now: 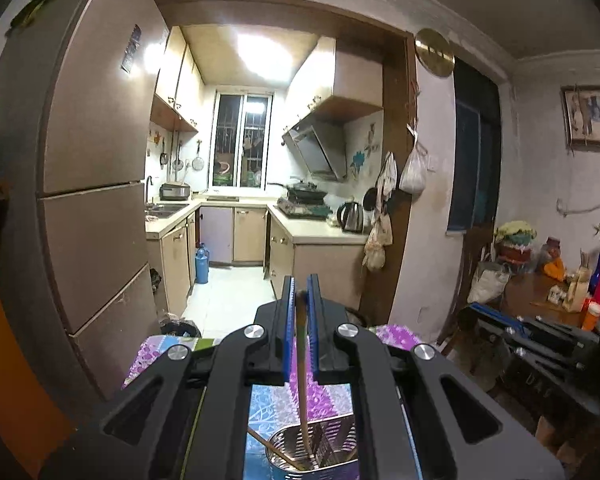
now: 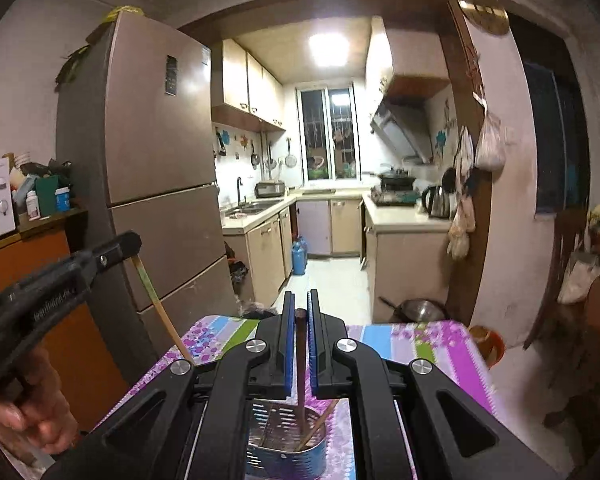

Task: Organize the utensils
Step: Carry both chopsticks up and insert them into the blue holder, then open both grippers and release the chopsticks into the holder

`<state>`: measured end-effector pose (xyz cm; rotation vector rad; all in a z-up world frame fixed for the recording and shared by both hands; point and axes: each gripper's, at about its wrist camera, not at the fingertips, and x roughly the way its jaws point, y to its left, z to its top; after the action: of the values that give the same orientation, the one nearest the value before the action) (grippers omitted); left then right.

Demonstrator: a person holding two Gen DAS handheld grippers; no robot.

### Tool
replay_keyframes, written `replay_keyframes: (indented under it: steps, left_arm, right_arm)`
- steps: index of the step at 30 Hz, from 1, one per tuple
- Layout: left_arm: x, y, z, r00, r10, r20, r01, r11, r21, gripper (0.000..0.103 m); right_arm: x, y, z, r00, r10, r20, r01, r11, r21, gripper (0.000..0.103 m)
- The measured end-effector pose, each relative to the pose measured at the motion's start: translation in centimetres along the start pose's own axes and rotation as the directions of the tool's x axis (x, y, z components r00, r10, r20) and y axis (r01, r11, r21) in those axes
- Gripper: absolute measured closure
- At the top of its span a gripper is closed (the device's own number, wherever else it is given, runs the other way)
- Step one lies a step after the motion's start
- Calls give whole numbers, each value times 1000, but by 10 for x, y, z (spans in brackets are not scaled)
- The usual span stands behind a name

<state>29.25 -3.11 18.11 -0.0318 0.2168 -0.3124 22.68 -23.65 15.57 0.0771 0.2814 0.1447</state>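
**A:** Start at your left gripper [image 1: 300,292]. It is clamped tight on a pale chopstick [image 1: 302,364], pinched near the top end, so the stick hangs down between the blue pads toward the holder [image 1: 296,450] at six o'clock in the left wrist view.

**B:** And the right?

**A:** The same. Your right gripper [image 2: 300,308] is closed narrow on a dark chopstick [image 2: 301,360], again near its top. Its lower end looks to be already inside the metal holder [image 2: 286,440], at six o'clock of that view. Another stick leans in there toward one o'clock.

**B:** How do you want the step done?

**A:** I judge you are lowering both sticks in. Keep each one close to upright and send the tip into the open side of the holder, clear of the perforated divider and the leaning stick. Let go only once the tip is well below the rim, or it may tip out.

**B:** Where are the edges?

**A:** The holder stands on the table [image 2: 440,356] with the flowered cloth. From the right view the left gripper comes in at nine o'clock, its chopstick slanting toward the near left corner of the cloth, so the two grippers are close; lower them one at a time. The fridge [image 2: 160,184] is beyond at ten o'clock, well apart. The table's far half is open.
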Motion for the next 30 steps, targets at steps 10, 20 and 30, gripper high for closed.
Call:
replay_keyframes:
  steps: [10,20,30]
  left_arm:
    - [41,-10,-55,994,44,-100,-37,997,70,98]
    - [35,6,-64,989,56,-139,-52,998,33,88]
    - [-84,27,-32,997,69,42,-68,997,-29,70]
  right_arm:
    - [34,11,-32,997,9,-81,-9,1000,-3,96]
    - [34,6,-44,994,-7,-112,7,1000,4,96]
    - [-76,-12,-38,999,31,-44,-32,999,-24,82]
